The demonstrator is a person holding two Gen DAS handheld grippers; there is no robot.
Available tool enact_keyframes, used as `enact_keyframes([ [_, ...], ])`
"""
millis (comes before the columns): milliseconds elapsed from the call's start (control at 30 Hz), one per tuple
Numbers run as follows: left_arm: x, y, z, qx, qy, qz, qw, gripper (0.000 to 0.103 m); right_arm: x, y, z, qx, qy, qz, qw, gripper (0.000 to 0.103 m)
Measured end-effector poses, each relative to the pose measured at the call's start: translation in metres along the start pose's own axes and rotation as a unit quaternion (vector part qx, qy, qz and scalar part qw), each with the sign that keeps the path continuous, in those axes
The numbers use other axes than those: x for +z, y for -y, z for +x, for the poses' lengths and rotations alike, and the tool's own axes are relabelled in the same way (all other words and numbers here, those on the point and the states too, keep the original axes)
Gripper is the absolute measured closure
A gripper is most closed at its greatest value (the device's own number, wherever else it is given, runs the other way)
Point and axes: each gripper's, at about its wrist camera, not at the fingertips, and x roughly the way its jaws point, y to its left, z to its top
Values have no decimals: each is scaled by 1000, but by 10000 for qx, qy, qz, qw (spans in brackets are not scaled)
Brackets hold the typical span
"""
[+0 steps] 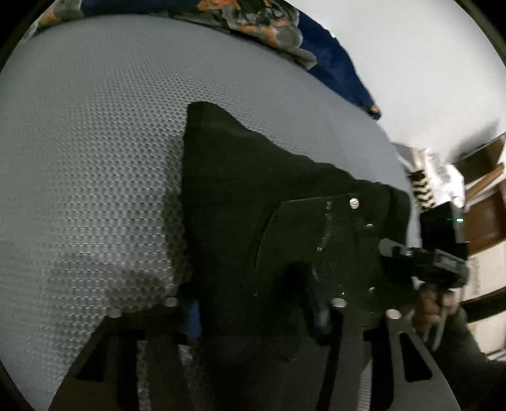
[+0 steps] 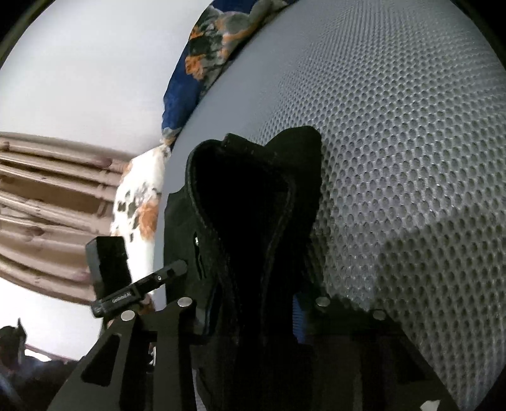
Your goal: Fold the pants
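Note:
The black pants (image 1: 253,177) hang bunched over a grey mesh mattress (image 1: 95,142). My left gripper (image 1: 253,316) is shut on the pants' cloth, which fills the space between its fingers. The right gripper (image 1: 332,253) shows beside it in the left wrist view, pressed into the same cloth. In the right wrist view my right gripper (image 2: 253,316) is shut on a thick fold of the black pants (image 2: 253,205), whose seamed edge stands up in front of the camera. The left gripper (image 2: 139,294) shows at the left, close to the cloth.
A blue floral blanket (image 1: 268,28) lies at the far edge of the mattress; it also shows in the right wrist view (image 2: 205,57). A white wall (image 1: 427,63) stands beyond. Brown curtains (image 2: 47,205) hang at the left. Grey mesh mattress (image 2: 411,158) stretches to the right.

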Motion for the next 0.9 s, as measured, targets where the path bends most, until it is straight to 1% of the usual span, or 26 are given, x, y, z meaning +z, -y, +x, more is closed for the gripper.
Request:
enact_keyframes([
  [167, -1, 10, -4, 325, 78, 90, 9994, 71, -9, -25, -4, -436, 328, -30, 9985, 76],
  [233, -2, 14, -6, 391, 109, 104, 9991, 74, -12, -37, -4, -545, 415, -46, 9976, 78],
  [367, -4, 15, -19, 390, 205, 159, 9989, 81, -12, -55, -6, -619, 508, -94, 9967, 81],
  [500, -8, 11, -36, 426, 325, 210, 9983, 84, -12, -73, -2, -610, 511, -174, 9967, 82],
  [667, -11, 1, -56, 595, 502, 267, 9966, 84, -7, -89, 9, -568, 454, -321, 9968, 83],
  [900, -1, -22, -84, 788, 774, 209, 9937, 84, 6, -111, 32, -462, 395, -505, 9969, 83],
])
